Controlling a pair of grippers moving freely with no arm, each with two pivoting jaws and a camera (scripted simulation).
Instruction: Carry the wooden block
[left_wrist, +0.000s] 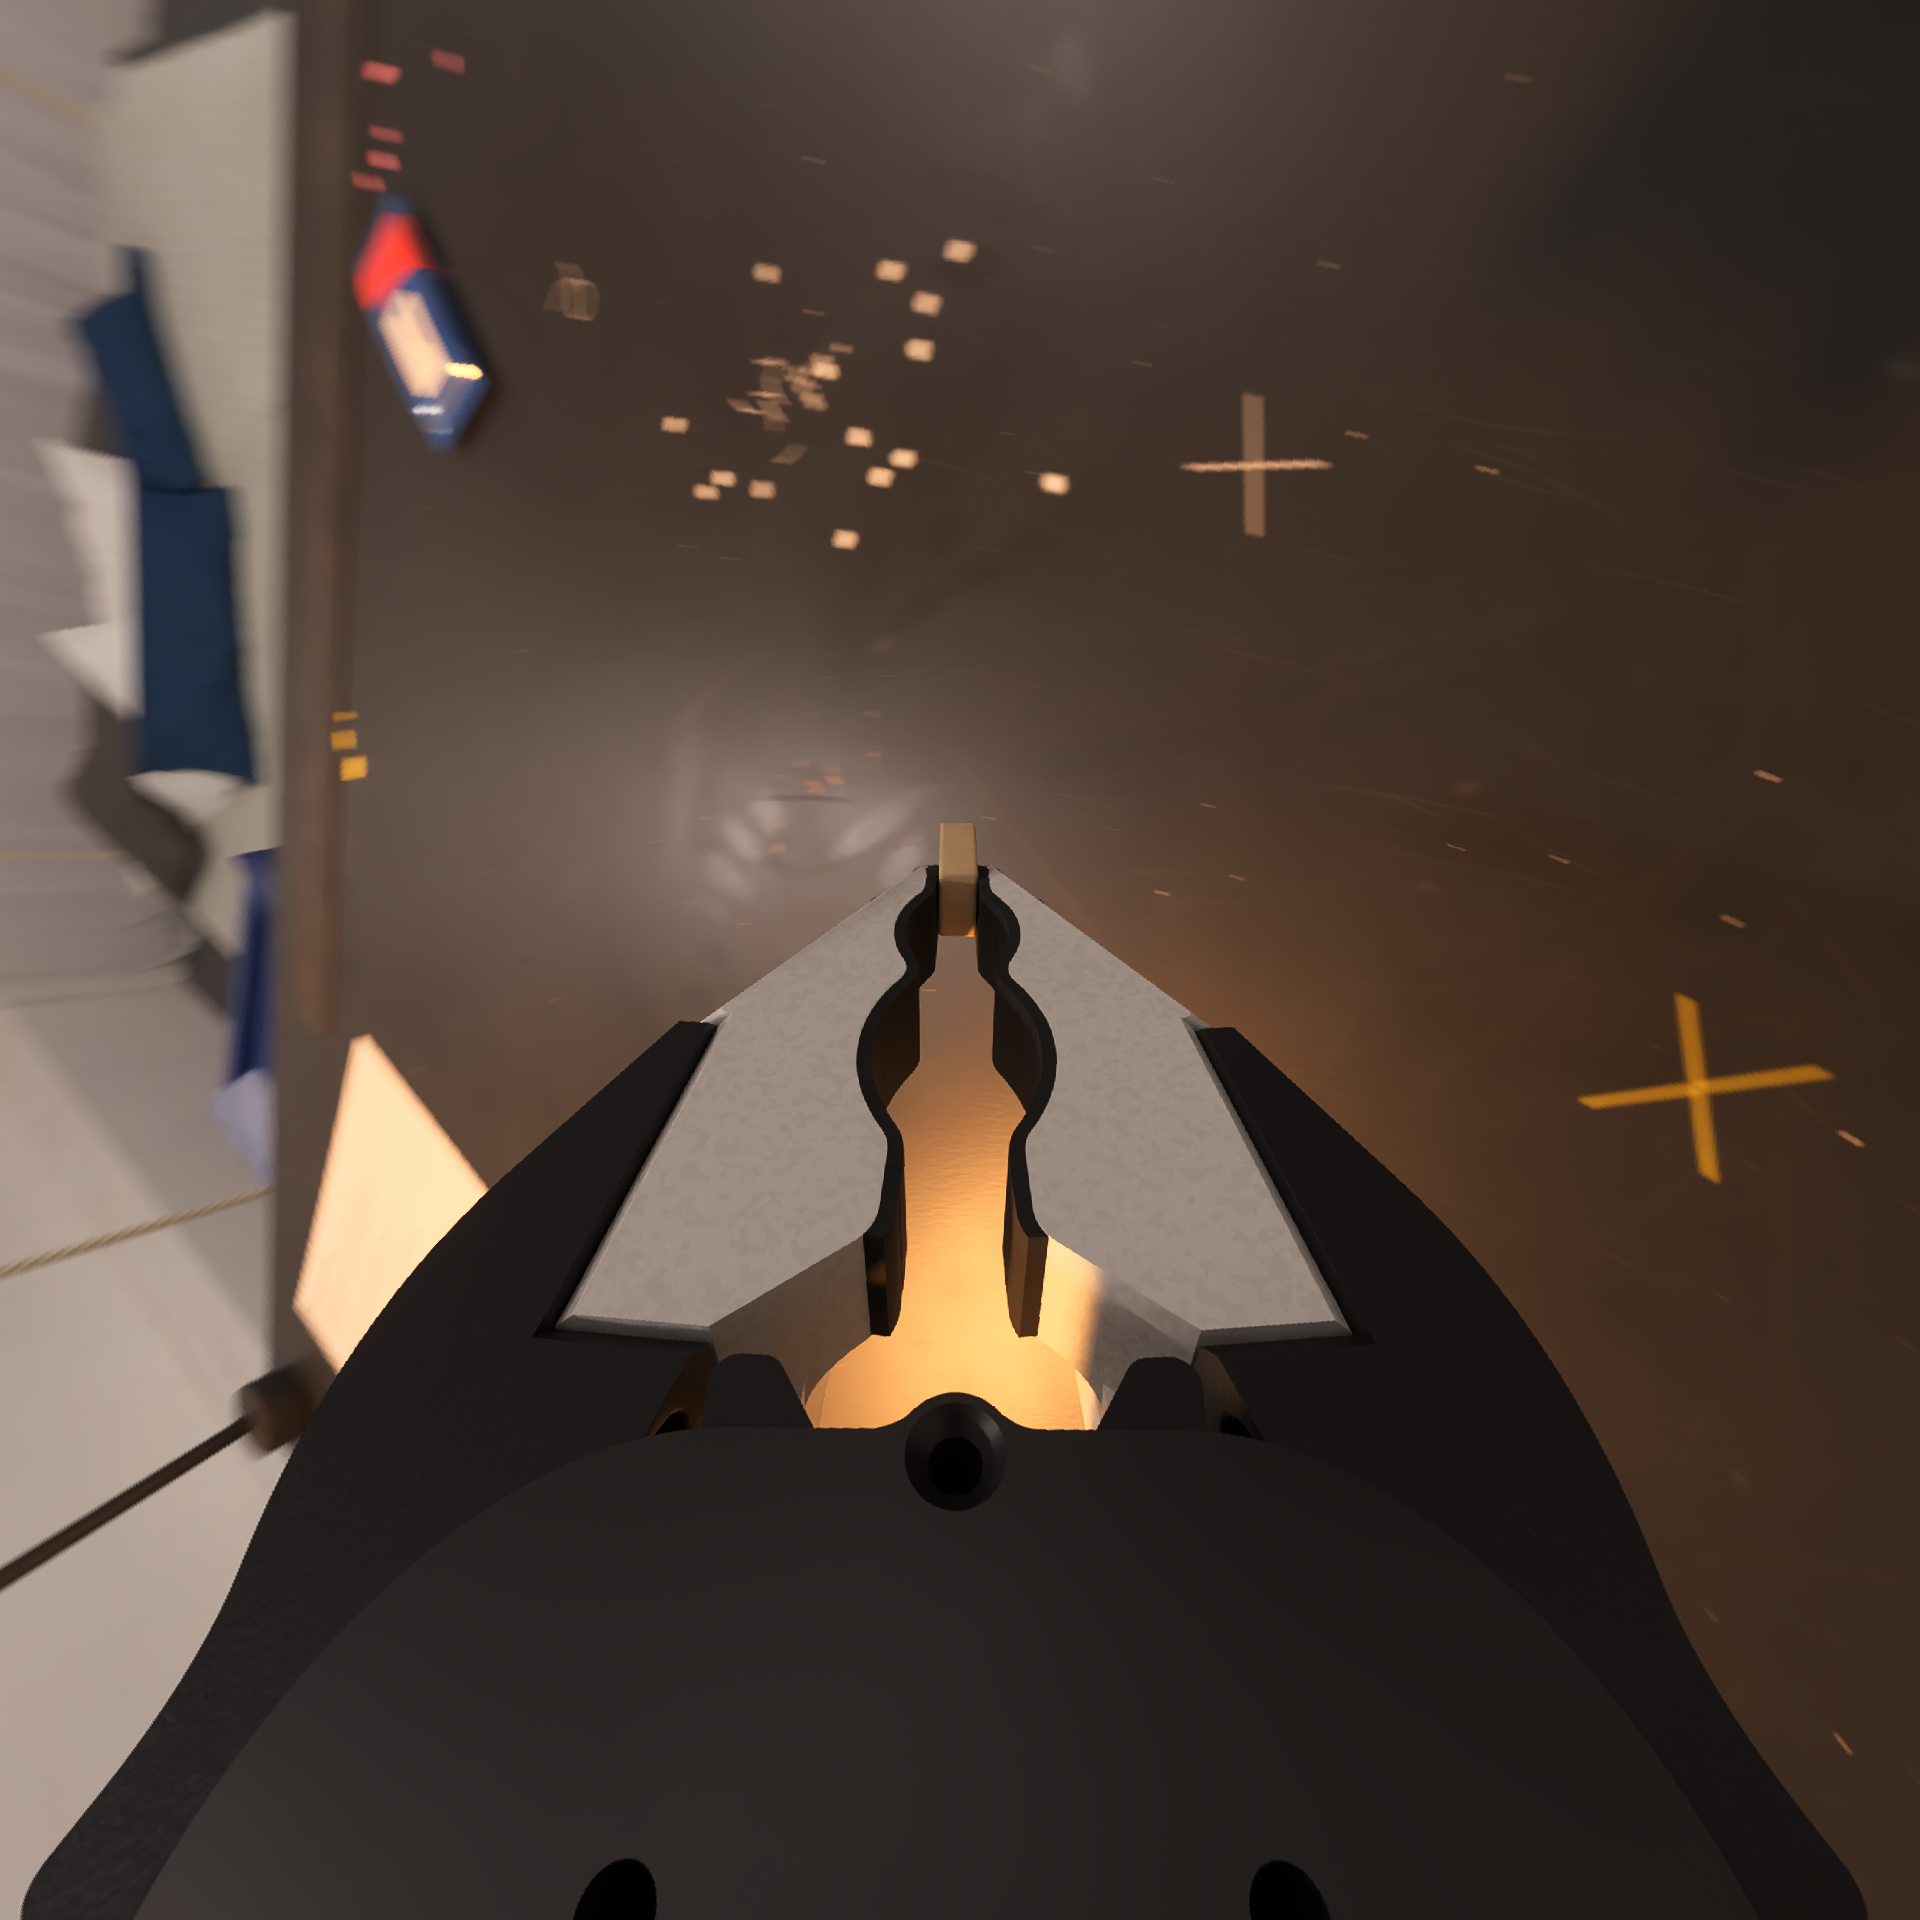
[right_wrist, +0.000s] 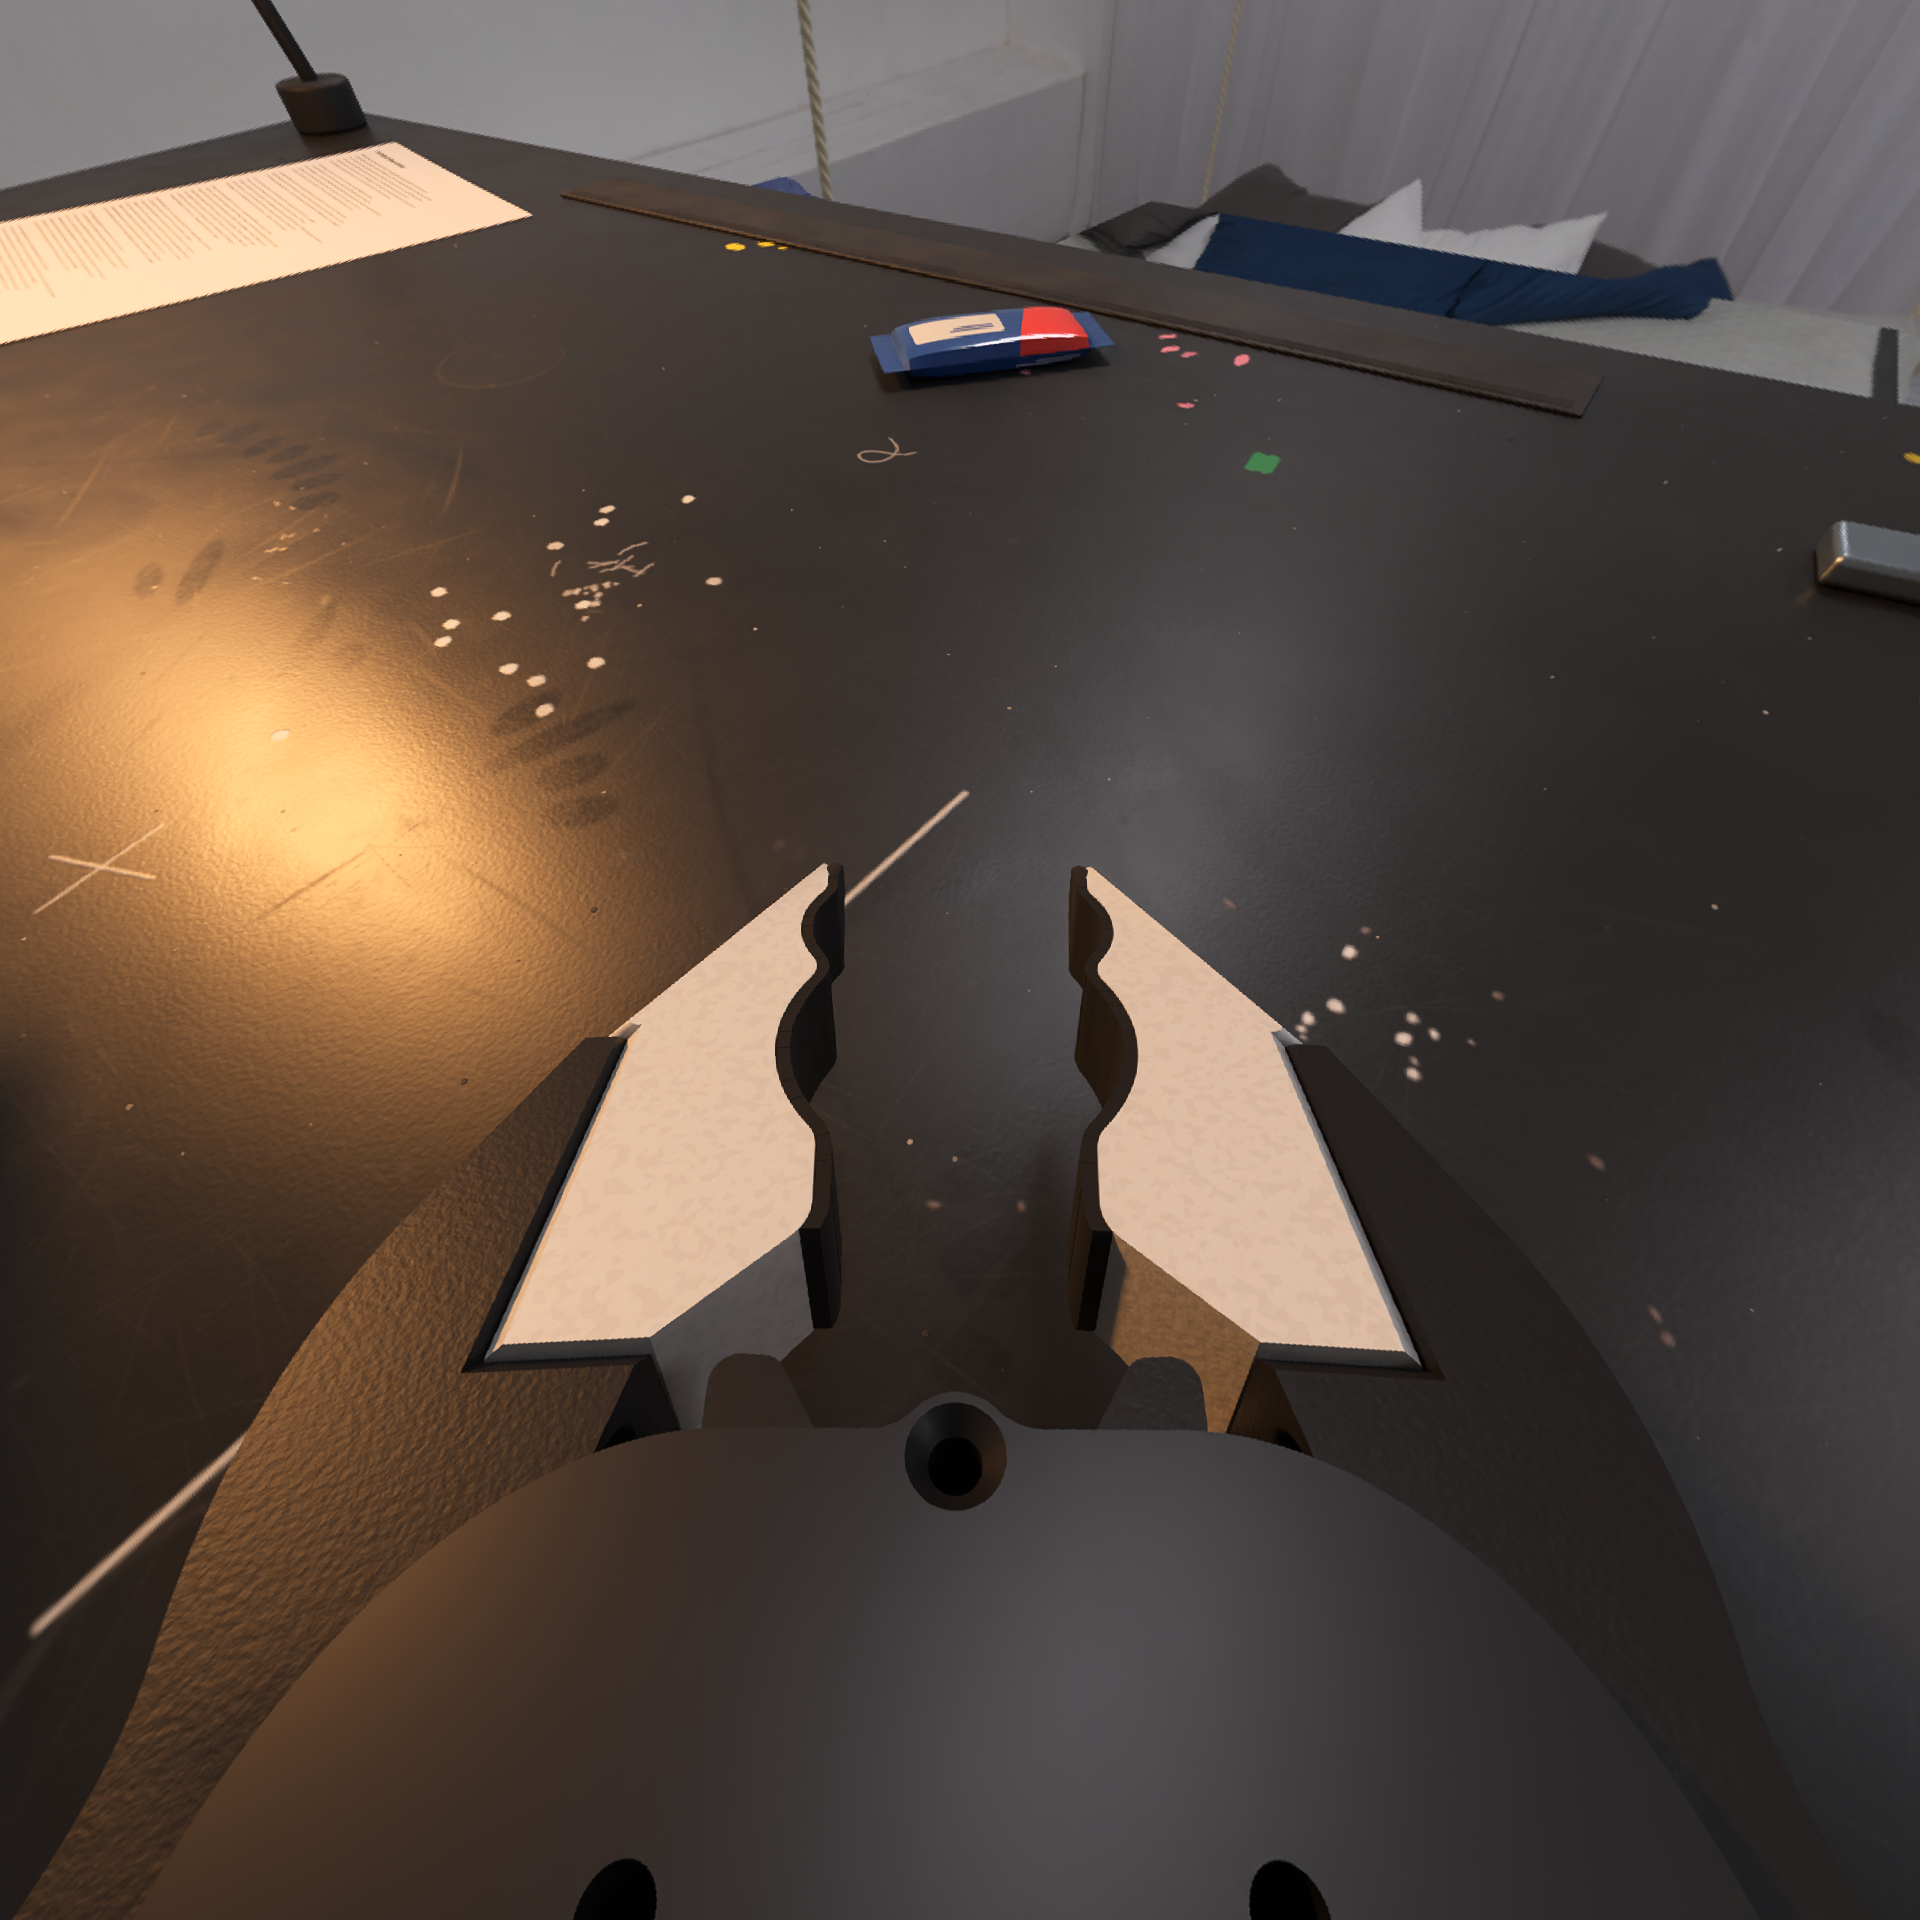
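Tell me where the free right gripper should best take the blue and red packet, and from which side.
Judging by its long, flat shape, the right gripper, now open, should descend from above and close across the narrow middle of the blue and red packet.

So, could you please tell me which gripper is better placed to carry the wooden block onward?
Left. The left gripper already pinches the wooden block between the tips of its jaws. The right gripper has its jaws open and empty above the dark table.

wooden block (left_wrist: 957, 878) between left claw (left_wrist: 957, 883) tips, packet (right_wrist: 992, 340) on table (right_wrist: 1143, 644) ahead of right claw (right_wrist: 956, 883)
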